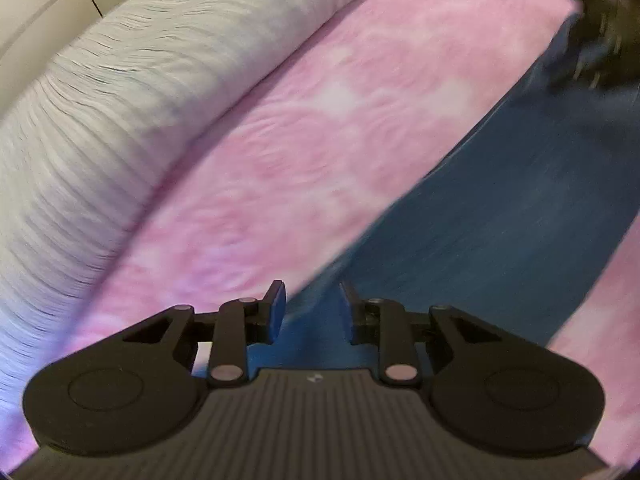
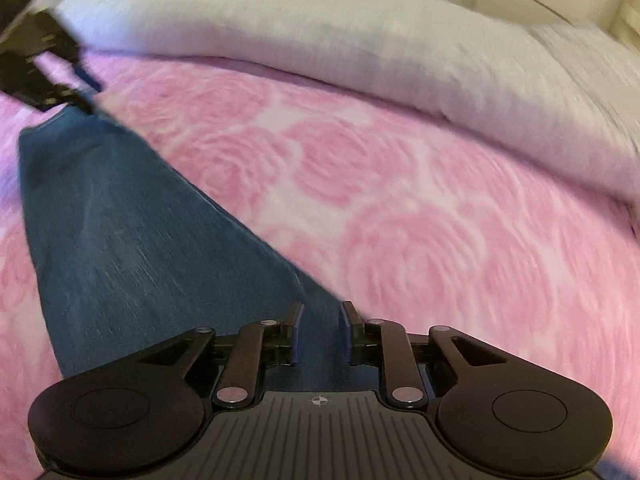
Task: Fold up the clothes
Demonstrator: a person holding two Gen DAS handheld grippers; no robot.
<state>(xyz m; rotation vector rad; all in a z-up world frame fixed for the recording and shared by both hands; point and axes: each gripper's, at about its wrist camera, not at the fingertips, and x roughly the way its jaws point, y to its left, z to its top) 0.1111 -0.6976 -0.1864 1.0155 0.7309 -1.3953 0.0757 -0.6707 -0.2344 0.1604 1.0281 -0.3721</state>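
I see a bed under a pink rose-patterned blanket; blue jeans lie flat on it at lower left, a white pillow across the top.

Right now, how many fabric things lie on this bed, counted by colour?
Blue: 1, the jeans
Pink: 1, the rose-patterned blanket
White: 2, the pillows
Total: 4

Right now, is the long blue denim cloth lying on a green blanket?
No, the blue denim cloth lies stretched over a pink blanket with a rose pattern, below the pale grey pillow.
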